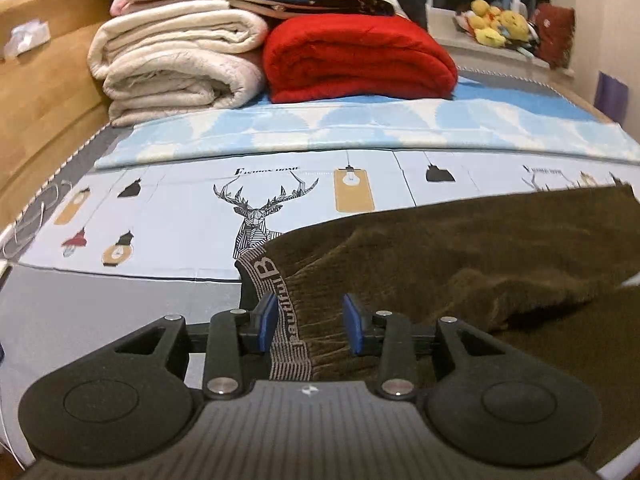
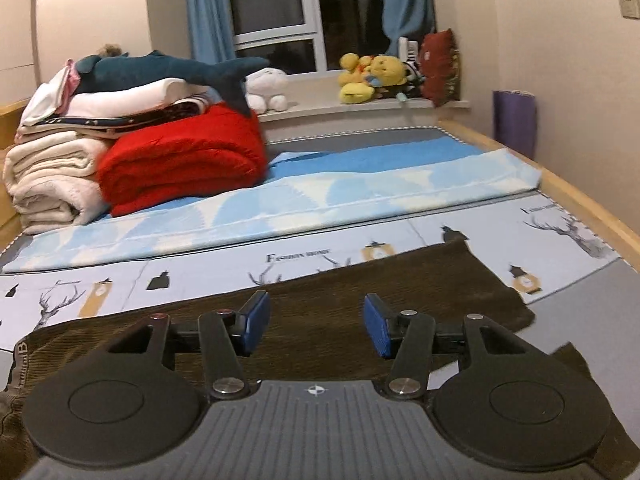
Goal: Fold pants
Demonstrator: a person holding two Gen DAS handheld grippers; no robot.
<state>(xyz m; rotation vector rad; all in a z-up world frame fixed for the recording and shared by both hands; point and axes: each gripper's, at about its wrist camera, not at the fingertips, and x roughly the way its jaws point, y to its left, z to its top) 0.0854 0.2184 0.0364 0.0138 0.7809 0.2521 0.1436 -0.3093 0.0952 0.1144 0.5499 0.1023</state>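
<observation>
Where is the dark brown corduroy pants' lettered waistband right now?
In the left wrist view, the grey lettered waistband lies on the deer-print bedsheet, between the left gripper's open jaws.

Brown pants flat, fingers apart

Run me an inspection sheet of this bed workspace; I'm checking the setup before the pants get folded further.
Surface: bed sheet with deer and lamp prints, a light blue blanket spread behind it.
Job's things: brown pants lie on the sheet, waistband toward the left gripper.
Clutter: cream blankets, red blanket, toy shark on the stack.
Grippers: left gripper open over the waistband; right gripper open above the pants, holding nothing.
Cables: thin white cord at the bed's left edge.
Surroundings: window, blue curtains, yellow plush toys on the sill.
</observation>
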